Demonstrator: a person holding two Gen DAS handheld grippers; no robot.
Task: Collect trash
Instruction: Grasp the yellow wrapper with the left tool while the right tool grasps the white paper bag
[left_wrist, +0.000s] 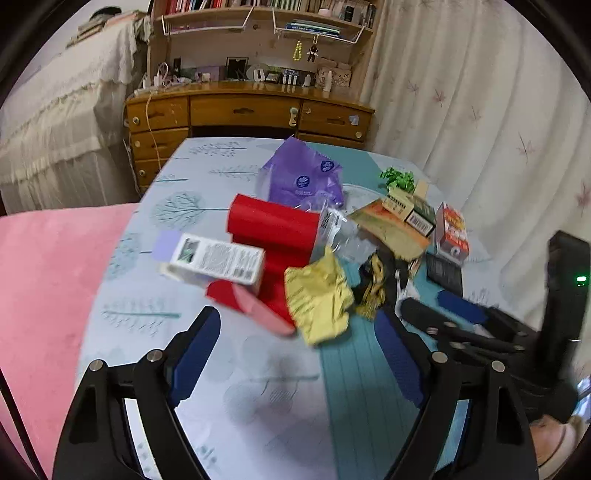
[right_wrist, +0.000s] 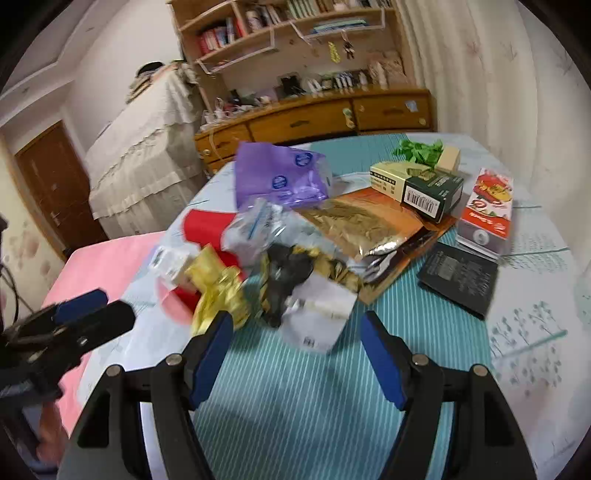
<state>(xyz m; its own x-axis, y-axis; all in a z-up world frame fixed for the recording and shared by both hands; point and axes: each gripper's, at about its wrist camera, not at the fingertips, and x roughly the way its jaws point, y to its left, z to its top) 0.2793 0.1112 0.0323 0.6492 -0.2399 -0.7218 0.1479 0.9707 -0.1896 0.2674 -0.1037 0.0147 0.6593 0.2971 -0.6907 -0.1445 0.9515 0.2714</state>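
A heap of trash lies on the round table (left_wrist: 258, 398). It holds a red box (left_wrist: 273, 229), a white carton (left_wrist: 218, 258), a yellow wrapper (left_wrist: 321, 299), a purple bag (left_wrist: 299, 177) and a black-and-gold wrapper (left_wrist: 373, 288). My left gripper (left_wrist: 295, 339) is open and empty, just short of the yellow wrapper. My right gripper (right_wrist: 295, 332) is open and empty, its fingers either side of a white packet (right_wrist: 317, 314) at the heap's near edge. The yellow wrapper (right_wrist: 218, 291), the purple bag (right_wrist: 277, 177) and a gold foil pouch (right_wrist: 362, 225) also show in the right wrist view.
A green-and-cream box (right_wrist: 421, 184), a red-and-white carton (right_wrist: 487, 210) and a black flat packet (right_wrist: 458, 277) lie right of the heap. A pink cushion (left_wrist: 44, 288) is left of the table. A wooden desk (left_wrist: 247, 110) stands behind, curtains (left_wrist: 480, 110) at the right.
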